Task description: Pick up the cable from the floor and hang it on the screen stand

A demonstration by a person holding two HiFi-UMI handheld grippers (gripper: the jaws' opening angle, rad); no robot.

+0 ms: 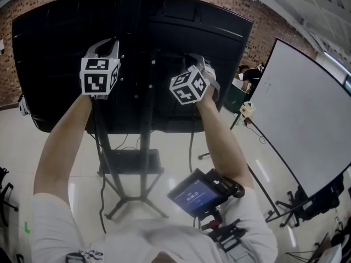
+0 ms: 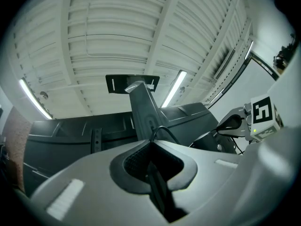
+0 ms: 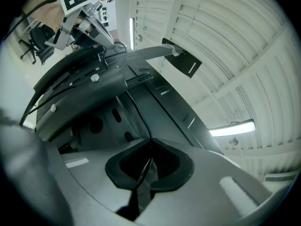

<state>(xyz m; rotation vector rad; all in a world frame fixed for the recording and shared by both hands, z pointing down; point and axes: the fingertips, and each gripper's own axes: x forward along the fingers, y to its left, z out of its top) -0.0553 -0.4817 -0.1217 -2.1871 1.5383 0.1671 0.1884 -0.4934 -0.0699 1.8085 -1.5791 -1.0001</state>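
- Both tools, left tool and right tool, clenched on the cable by the screen stand.
- Risk: letting go before it's hooked drops it.

There are two grippers, the left gripper and the right gripper, and each carries one marker cube, so two cubes. One cable shows at the jaws. There is one black screen on one stand, one whiteboard, and one small device at the person's chest.
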